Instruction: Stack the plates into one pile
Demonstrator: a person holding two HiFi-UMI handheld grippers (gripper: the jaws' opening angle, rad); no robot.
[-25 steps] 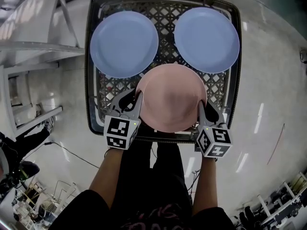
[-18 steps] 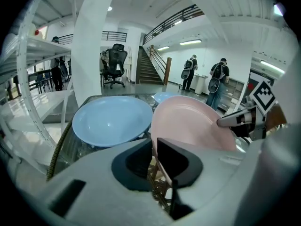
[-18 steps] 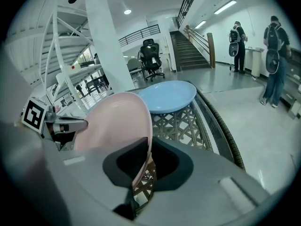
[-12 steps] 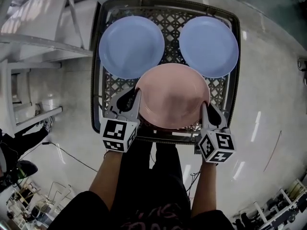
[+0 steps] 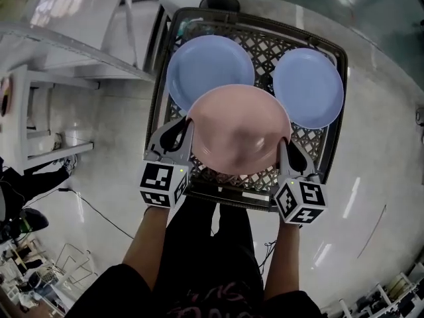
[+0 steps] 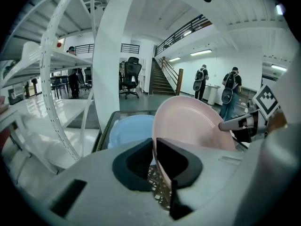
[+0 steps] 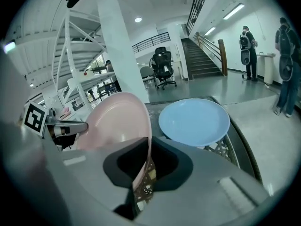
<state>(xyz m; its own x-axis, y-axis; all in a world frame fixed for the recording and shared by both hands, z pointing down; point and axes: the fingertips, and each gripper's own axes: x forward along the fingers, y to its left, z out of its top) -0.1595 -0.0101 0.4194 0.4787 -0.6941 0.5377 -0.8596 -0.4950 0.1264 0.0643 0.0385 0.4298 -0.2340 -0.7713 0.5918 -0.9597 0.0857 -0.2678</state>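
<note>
The person wore a black short-sleeved top (image 5: 199, 287) with faint reddish print at six o'clock. The left gripper (image 5: 187, 130) at eight o'clock and the right gripper (image 5: 285, 148) at four were grey with black pads, each bearing a white cube (image 5: 160, 184) of black square markers.

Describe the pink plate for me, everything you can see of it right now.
The pink plate is round, shallow and plain, with a smooth matte look like plastic or glazed ceramic, and nothing on it. The left tongs and right tongs pinch its rim on opposite sides, having just been closing onto it. It is held over the near part of the dark lattice basket, apparently lifted off it, and in the head view its far edge overlaps the left blue plate.
</note>
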